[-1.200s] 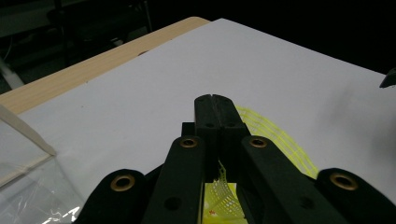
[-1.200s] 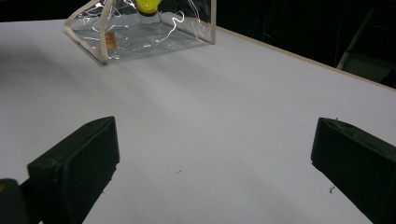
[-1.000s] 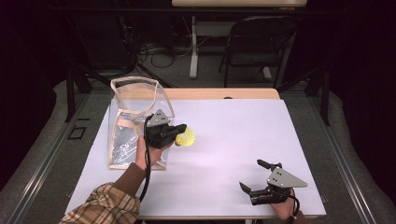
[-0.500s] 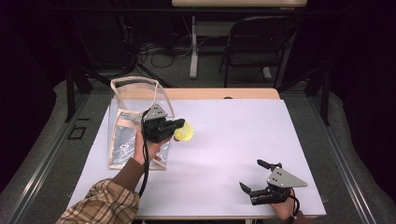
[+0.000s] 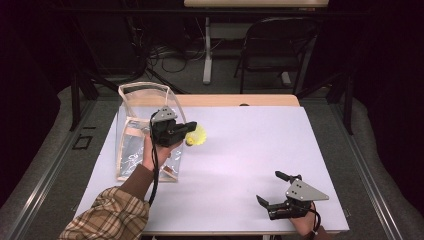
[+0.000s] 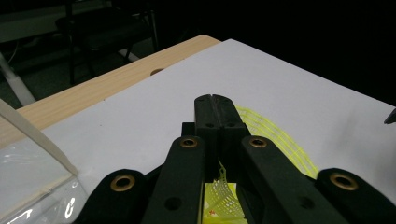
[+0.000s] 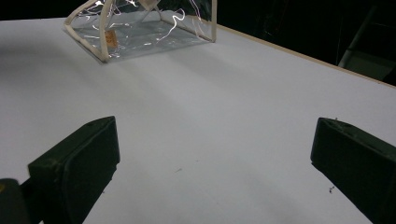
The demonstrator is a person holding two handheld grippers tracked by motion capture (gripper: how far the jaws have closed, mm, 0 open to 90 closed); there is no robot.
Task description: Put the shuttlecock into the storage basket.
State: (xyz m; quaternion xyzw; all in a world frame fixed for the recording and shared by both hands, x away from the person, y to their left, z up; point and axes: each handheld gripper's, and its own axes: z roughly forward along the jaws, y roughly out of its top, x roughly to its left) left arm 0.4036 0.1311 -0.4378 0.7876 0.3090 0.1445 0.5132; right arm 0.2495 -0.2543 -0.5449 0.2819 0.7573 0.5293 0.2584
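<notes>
since a second ago the left gripper [image 5: 192, 129] has carried the yellow shuttlecock [image 5: 196, 135] a little farther from the person, toward the top edge of the clear bag [image 5: 145, 137]; the right gripper [image 5: 272, 191] has not shifted. the left gripper is raised off the table [image 5: 240, 150], just beside the bag's right wall, its jaws pressed together and pinching the yellow mesh skirt of the shuttlecock. in the left gripper view the two black jaws meet tip to tip, with yellow netting [image 6: 273, 135] showing to their right and more of it below between the arms. the shuttlecock hangs at the jaw tips, over the white surface and outside the bag. the bag stands upright at the table's left part, open at the top, with a cream trim. the right gripper rests near the table's front right corner, well apart from the bag, its jaws spread wide with bare table between them.
</notes>
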